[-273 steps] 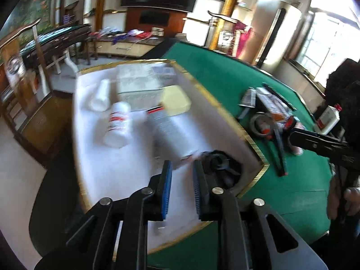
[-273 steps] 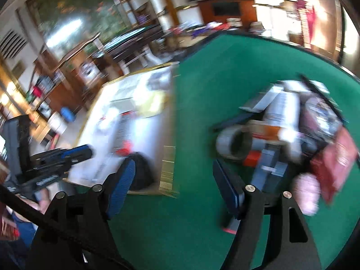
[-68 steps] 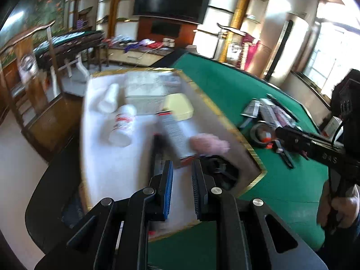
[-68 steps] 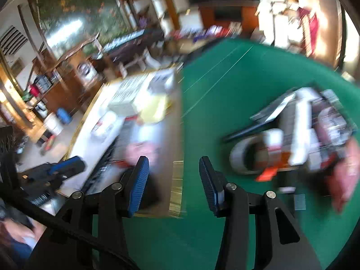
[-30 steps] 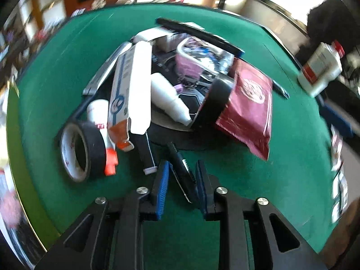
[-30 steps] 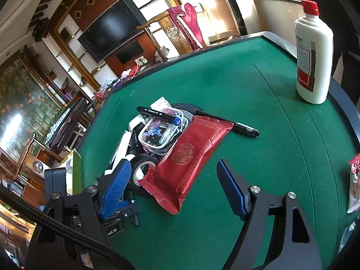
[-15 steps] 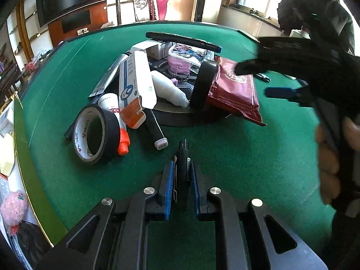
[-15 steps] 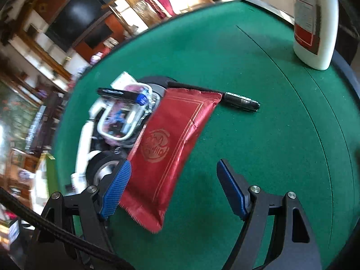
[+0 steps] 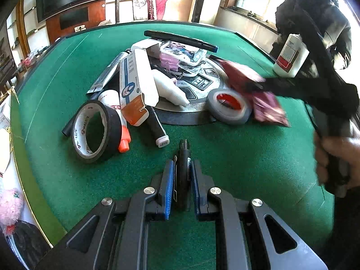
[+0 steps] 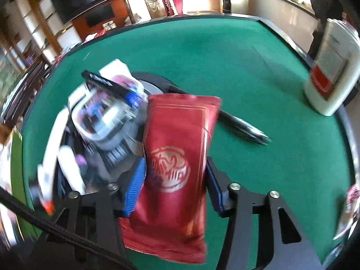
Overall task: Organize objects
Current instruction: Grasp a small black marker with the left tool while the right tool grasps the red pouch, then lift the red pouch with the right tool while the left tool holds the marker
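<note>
Left wrist view, reading leftward to rightward from the round metal disc (image 9: 202,103) set into the middle of the green felt table (image 9: 247,157): two rolls of tape, one black roll (image 9: 95,131) standing on edge well to the disc's left, one grey roll with a red core (image 9: 228,106) lying flat on the disc's right rim. Between them lie a long white carton with an orange end (image 9: 135,85), a white tube with an orange cap (image 9: 117,117), a white squeeze bottle (image 9: 168,87) and a black marker with a white cap (image 9: 157,128). On the far side of the disc a clear plastic box (image 9: 184,56) holds pink and blue small items, with one long black pen (image 9: 180,39) resting across it. In front of the disc, the left gripper (image 9: 182,180) is clamped on a slim black pen (image 9: 185,164) with a threaded metal tip. Right of the disc stands one white bottle with a red label (image 9: 290,57).

From the right wrist, the right gripper (image 10: 175,175) has just been closing; its blue ribbed pads (image 10: 136,180) flank a glossy red foil packet (image 10: 177,157) with a round emblem and seem to press its edges. One more black pen (image 10: 243,126) lies right of the packet.
</note>
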### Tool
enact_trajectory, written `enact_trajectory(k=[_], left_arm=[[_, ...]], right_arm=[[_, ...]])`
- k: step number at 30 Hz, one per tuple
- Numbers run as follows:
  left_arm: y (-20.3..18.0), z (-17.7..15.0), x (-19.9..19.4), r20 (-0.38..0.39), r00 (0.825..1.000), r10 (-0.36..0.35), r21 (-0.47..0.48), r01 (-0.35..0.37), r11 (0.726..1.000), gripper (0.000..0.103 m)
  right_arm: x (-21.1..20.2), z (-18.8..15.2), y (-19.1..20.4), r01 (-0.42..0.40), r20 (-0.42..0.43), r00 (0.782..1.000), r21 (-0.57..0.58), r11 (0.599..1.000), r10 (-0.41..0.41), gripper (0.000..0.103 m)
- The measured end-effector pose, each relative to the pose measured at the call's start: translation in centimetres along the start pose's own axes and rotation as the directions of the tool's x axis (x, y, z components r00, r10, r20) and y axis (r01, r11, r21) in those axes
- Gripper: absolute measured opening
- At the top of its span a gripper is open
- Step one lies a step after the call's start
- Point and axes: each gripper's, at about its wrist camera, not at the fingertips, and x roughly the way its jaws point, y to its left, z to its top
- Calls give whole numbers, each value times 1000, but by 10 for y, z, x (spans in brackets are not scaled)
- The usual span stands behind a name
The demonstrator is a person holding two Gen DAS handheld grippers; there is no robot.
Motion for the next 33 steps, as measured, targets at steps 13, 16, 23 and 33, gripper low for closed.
enact_trajectory(k=[13, 16, 23, 33], left_arm=[[-19, -6, 3, 47, 991, 123, 88, -127, 988, 13], [-21, -8, 1, 55, 990, 133, 94, -137, 986, 13], [-23, -8, 1, 65, 988, 140, 94, -146, 985, 13], [-24, -10, 2, 86, 984, 154, 89, -161, 983, 17]], right_arm=[[-7, -30, 5, 129, 94, 989, -155, 979, -115, 61], [-6, -30, -4, 107, 90, 991, -112, 988, -97, 62], [-5, -28, 0, 115, 77, 991, -82, 990, -109, 68], [1, -26, 8, 102, 56, 994, -114, 988, -96, 83]])
